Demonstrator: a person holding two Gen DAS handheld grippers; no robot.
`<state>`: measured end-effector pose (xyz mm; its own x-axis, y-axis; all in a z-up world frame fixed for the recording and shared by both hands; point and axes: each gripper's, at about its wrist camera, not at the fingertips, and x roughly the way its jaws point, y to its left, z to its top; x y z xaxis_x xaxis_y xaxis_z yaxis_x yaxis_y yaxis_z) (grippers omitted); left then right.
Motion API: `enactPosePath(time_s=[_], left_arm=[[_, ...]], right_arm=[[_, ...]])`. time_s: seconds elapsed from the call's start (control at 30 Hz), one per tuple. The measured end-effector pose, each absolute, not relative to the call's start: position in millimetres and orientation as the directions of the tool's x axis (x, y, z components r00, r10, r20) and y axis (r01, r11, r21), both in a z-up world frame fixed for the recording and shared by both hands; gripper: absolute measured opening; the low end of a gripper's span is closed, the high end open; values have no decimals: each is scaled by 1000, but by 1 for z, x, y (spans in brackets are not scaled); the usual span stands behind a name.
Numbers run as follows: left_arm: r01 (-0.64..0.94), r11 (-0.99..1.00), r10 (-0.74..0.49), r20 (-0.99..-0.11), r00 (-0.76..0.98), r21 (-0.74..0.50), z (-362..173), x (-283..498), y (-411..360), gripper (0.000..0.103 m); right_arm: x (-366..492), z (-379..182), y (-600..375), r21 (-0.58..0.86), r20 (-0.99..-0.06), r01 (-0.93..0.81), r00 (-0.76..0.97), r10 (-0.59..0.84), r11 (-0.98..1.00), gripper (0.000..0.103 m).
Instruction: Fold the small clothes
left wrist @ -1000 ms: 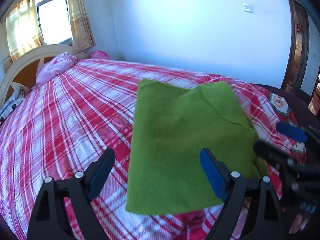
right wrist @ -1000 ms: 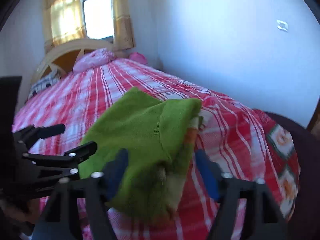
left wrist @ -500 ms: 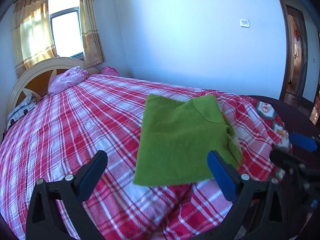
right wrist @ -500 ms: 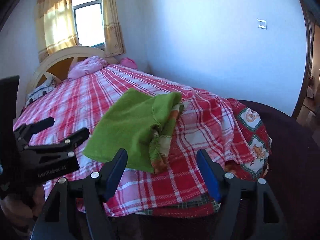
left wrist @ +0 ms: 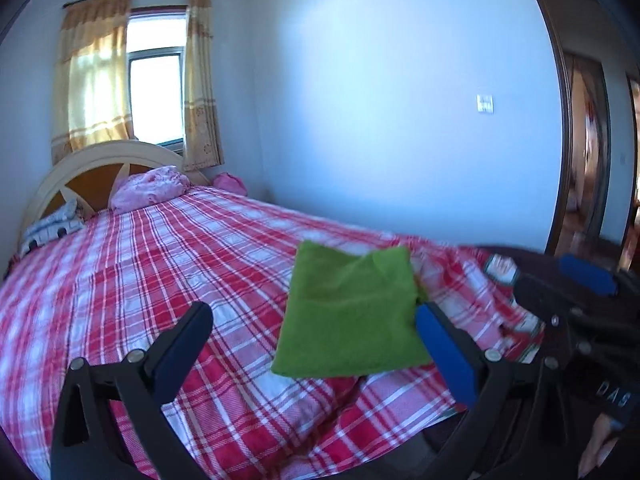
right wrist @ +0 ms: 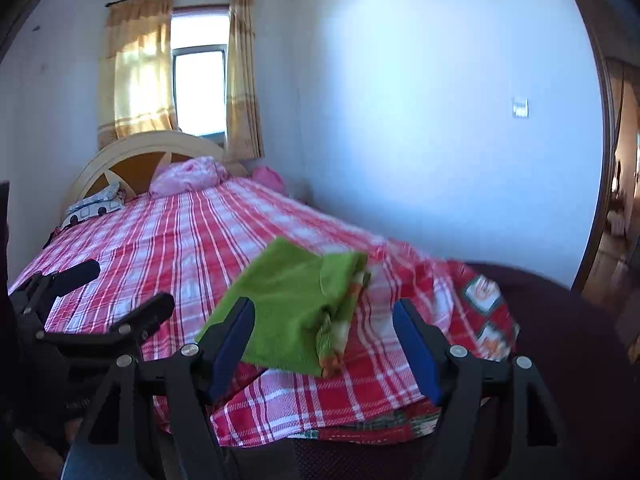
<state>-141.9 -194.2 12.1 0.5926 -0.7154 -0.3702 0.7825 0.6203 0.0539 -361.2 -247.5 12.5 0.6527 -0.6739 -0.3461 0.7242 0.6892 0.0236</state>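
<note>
Folding looks finished: green garment [left wrist: 352, 316] is left folded near the bed [left wrist: 160, 280] foot edge. Left tongs [left wrist: 312, 344] (just widened) and right tongs [right wrist: 324, 344] are held apart, empty. Another garment would be needed next.

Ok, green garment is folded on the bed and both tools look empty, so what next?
Probably smooth the green garment: its right edge bunches, showing orange lining. The left tool, jaws just opened, and the right tool are open and clear of it.

Left claw [left wrist: 312, 344] jaws just widened, empty, right claw [right wrist: 324, 340] agape, seemingly empty
</note>
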Motion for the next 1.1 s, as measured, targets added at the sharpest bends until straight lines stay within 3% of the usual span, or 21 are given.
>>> enactPosePath(time_s=[0.2, 0.4, 1.1], left_arm=[[747, 663, -703, -302, 644, 50, 25, -146, -182, 103], [740, 671, -699, -291, 653, 50, 29, -146, -175, 103], [730, 679, -691, -263, 673, 83, 31, -155, -170, 103]], right_arm=[[-380, 28, -239, 55, -254, 750, 649, -718, 659, 73], [-392, 34, -236, 90, -194, 762, 645, -739, 642, 74], [-385, 29, -235, 76, -217, 750, 655, -724, 657, 77]])
